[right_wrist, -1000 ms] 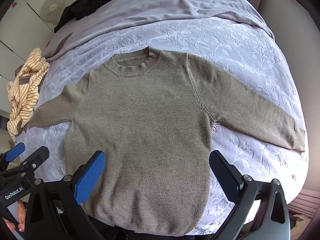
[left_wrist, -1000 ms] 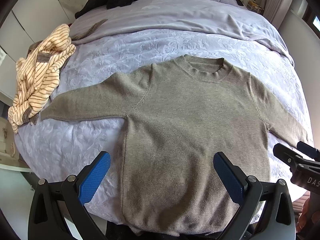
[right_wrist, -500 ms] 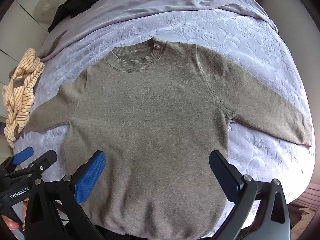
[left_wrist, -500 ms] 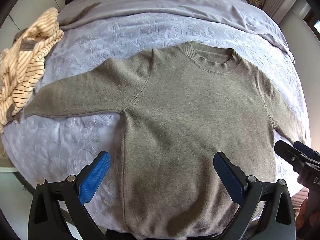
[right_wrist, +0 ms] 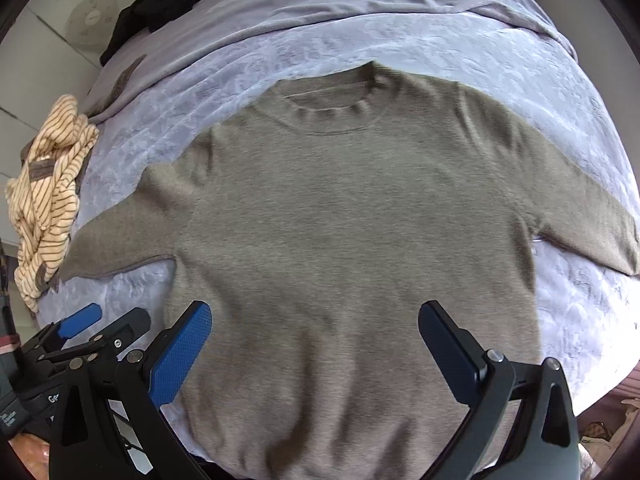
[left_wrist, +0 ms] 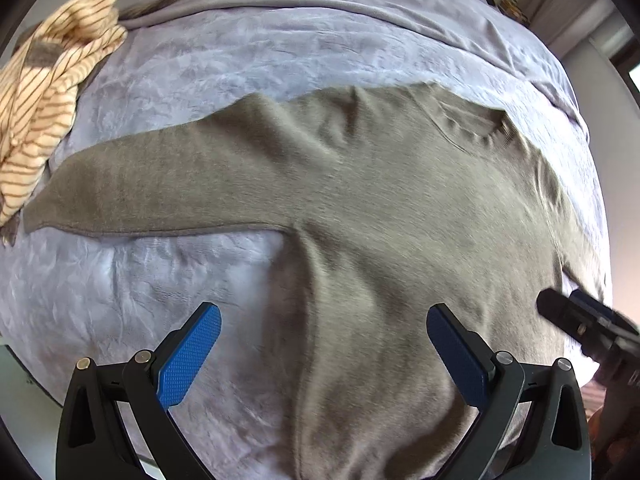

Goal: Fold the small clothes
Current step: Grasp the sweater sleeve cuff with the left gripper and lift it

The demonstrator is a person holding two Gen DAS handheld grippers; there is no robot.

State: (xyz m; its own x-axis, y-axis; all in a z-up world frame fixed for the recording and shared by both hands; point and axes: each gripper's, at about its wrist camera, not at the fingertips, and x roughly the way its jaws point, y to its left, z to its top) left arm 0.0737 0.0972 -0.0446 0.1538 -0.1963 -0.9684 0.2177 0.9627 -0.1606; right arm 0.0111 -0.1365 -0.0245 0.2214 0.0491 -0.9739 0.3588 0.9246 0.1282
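Observation:
An olive-grey sweater (left_wrist: 400, 208) lies flat and face up on a lavender bed, both sleeves spread out; it also shows in the right wrist view (right_wrist: 352, 216). My left gripper (left_wrist: 324, 348) is open and empty, hovering over the sweater's left side seam, below the left sleeve (left_wrist: 140, 184). My right gripper (right_wrist: 316, 344) is open and empty above the lower middle of the sweater's body. The left gripper's tips show at the lower left of the right wrist view (right_wrist: 100, 324). The right gripper shows at the right edge of the left wrist view (left_wrist: 580, 320).
A crumpled cream striped garment (left_wrist: 44, 92) lies at the bed's left edge, also in the right wrist view (right_wrist: 48, 196). Dark clothes (right_wrist: 172, 0) lie at the far end of the bed. The lavender bedspread (left_wrist: 160, 272) drops off at the near edge.
Both grippers have moved forward and lower over the sweater, so it fills more of each view. The left gripper has shifted towards the left sleeve. Both stay open.

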